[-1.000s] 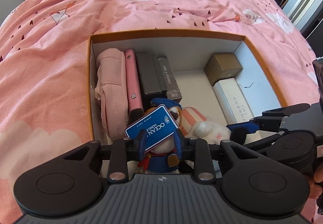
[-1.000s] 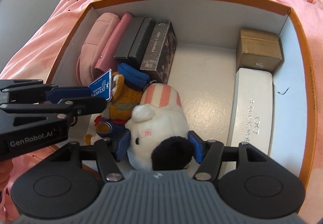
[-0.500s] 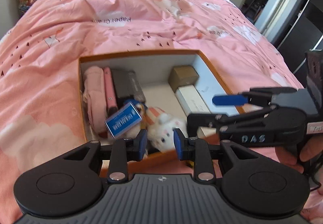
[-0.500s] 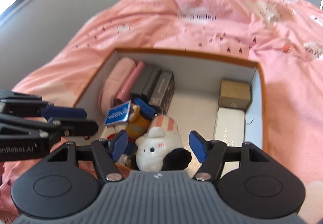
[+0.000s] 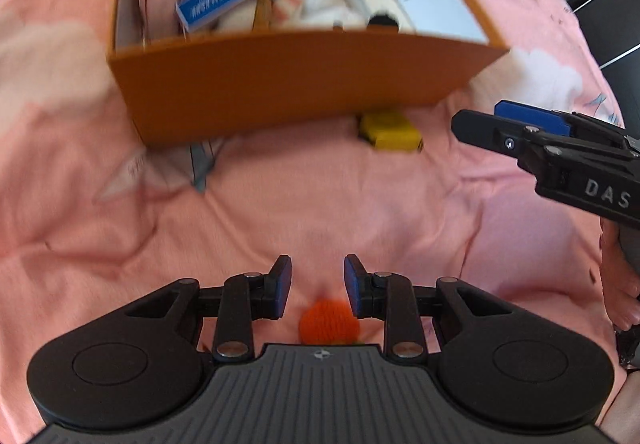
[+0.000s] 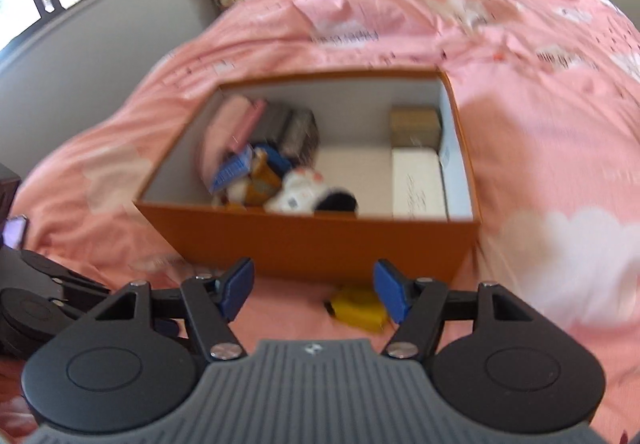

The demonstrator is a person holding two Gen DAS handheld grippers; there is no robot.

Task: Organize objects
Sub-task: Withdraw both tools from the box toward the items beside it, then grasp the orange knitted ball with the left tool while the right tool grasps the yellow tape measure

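Both grippers have left the orange box (image 5: 280, 84); left gripper (image 5: 316, 286), fingers apart and empty, should drop straight over the orange ball (image 5: 328, 326) near the bed's (image 5: 280, 204) edge

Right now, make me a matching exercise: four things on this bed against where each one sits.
Things:
1. yellow object
2. orange ball
3. white plush
4. brown box

Places:
A. far corner inside the orange box
B. on the bedspread, just outside the box's near wall
C. below the left gripper
D. inside the box, by its near wall

Pairs: 1-B, 2-C, 3-D, 4-A
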